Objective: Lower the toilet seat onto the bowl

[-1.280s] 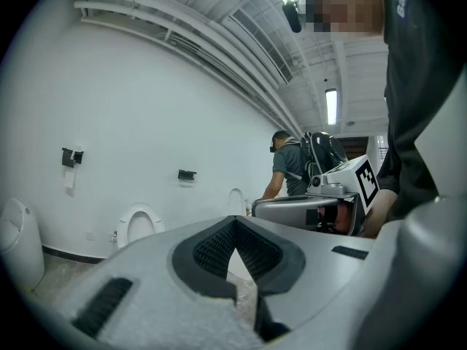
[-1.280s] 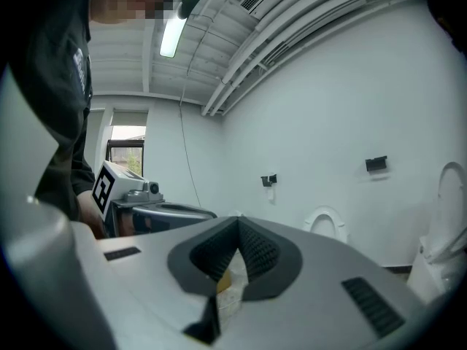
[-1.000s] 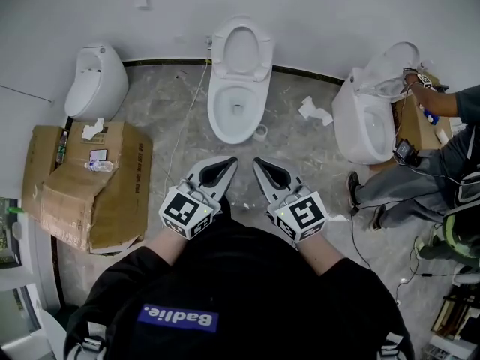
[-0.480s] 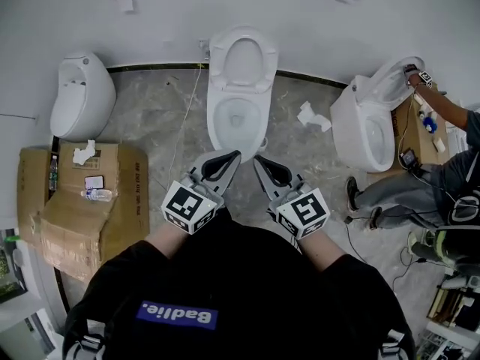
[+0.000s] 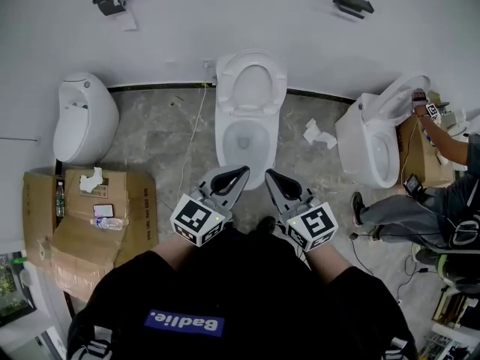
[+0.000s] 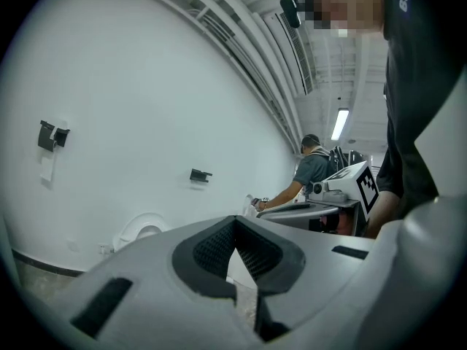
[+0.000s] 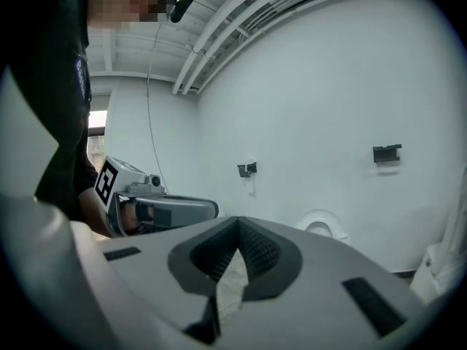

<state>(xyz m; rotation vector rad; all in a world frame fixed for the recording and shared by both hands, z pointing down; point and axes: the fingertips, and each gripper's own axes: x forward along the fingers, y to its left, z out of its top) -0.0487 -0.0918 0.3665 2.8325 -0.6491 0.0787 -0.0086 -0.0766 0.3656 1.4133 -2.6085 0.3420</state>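
Approach step: seat [image 5: 228, 81] upright at the far wall, untouched.
Left gripper [image 5: 240, 173] and right gripper [image 5: 271, 175], jaws together and empty, must reach far and tip it down.

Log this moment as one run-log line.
stage: pre-contact | toilet seat: raised, not lowered | left gripper: shut, empty, near bowl front | right gripper: shut, empty, alongside

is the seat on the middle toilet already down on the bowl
No, in the head view the toilet seat stands raised upright behind the bowl, which lies uncovered.
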